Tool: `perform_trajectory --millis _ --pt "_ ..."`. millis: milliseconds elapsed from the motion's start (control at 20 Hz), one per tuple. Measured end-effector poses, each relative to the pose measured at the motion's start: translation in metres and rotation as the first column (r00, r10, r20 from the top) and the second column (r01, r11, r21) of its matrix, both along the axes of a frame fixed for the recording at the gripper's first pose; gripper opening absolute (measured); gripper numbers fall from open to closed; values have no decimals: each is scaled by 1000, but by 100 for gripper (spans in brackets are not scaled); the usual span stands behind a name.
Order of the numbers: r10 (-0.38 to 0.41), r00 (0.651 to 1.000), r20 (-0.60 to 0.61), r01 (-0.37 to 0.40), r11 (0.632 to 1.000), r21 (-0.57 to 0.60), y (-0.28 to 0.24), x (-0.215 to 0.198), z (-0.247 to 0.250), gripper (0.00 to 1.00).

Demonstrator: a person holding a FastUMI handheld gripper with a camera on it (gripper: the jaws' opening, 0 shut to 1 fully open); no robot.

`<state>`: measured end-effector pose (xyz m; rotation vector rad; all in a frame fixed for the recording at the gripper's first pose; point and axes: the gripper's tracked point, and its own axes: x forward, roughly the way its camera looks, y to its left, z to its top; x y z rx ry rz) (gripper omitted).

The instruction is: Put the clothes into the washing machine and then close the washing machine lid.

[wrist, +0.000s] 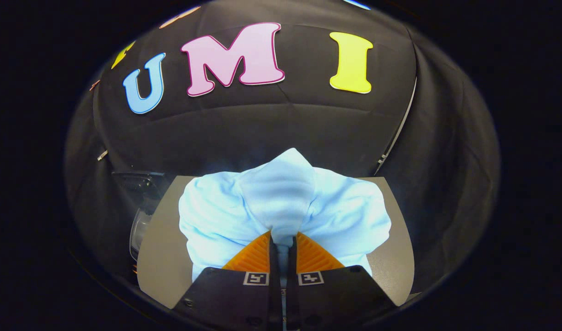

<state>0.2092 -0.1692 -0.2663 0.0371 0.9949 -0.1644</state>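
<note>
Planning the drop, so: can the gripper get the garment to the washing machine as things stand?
Probably yes. The gripper is shut on the light blue garment, a fold pinched between both fingers and bunched up above the grey table. The washing machine sits just beyond the table's edge, with nothing visible between.

The garment [285,207] is pinched between the gripper [283,246] fingers, which press on a fold of it. The rest bunches ahead of them and to both sides, over the table [163,257]. The washing machine [140,207] stands left of the table.
</note>
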Motion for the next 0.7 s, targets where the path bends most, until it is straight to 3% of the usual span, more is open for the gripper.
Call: perform_trajectory --millis 250,450,700 --pt "-12 999 34 12 1000 0 5 -7 21 8" --pt "-7 994 106 8 1000 -9 12 -5 66 8" --pt "61 971 232 -45 996 -76 39 7 136 8"
